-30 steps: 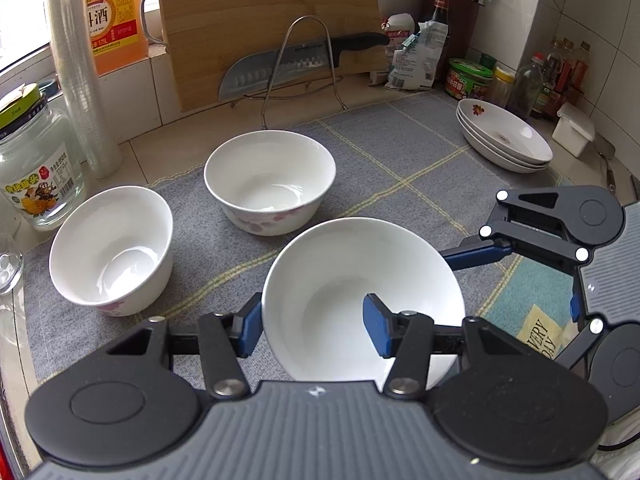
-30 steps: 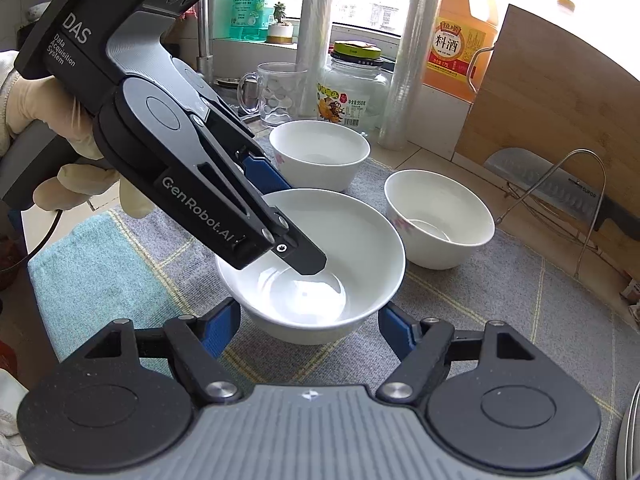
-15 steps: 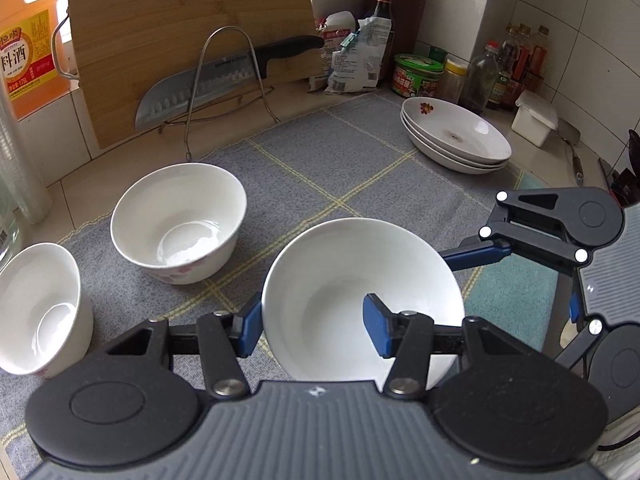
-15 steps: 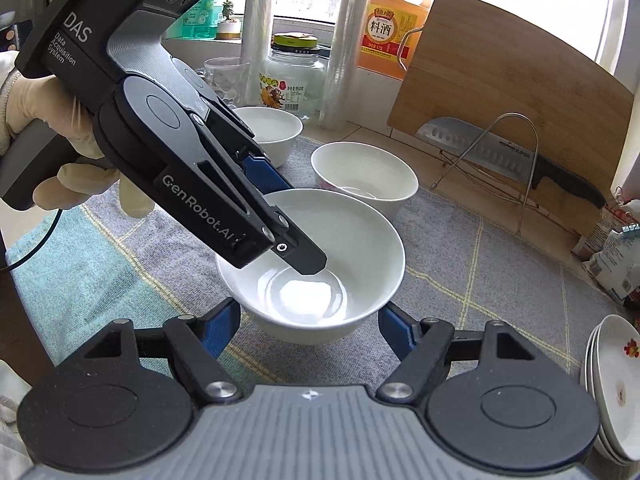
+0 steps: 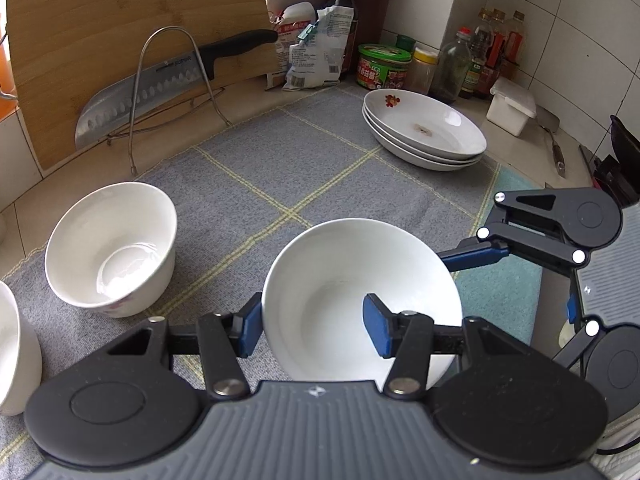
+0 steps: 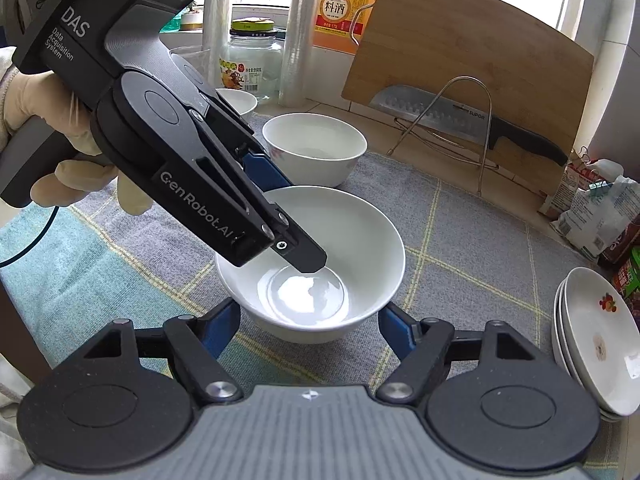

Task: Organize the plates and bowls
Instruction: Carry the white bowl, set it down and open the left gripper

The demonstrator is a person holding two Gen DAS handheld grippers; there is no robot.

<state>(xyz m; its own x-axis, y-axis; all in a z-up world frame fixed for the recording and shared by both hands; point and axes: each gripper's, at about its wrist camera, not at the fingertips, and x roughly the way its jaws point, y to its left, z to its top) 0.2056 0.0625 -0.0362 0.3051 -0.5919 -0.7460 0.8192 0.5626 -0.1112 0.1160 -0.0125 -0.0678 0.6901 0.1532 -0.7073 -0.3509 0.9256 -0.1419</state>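
The left tongs (image 5: 312,326) pinch the wall of a big white bowl (image 5: 352,300), one blue pad (image 5: 251,326) outside the rim and one inside. The right tongs (image 6: 310,326) are spread wide, with a finger on each side of the same bowl and not touching it.

The bowl is over a grey checked mat (image 5: 280,168) with thin yellow lines. I cannot tell if the bowl touches the mat. A second white bowl (image 5: 112,248) sits to the left on the mat, and a stack of shallow plates (image 5: 424,132) with a small red picture sits far back on the right.

This is a kitchen counter with white wall tiles (image 5: 576,40). A wooden cutting board (image 5: 132,20) leans at the back, with a wide knife (image 5: 168,88) on a wire rack (image 5: 172,92) in front of it.

The knife says "SUPOR". The left tongs say "DAS Data Acquisition System" and "GenRobot.AI". An orange bottle (image 6: 344,4) has the label "料酒".
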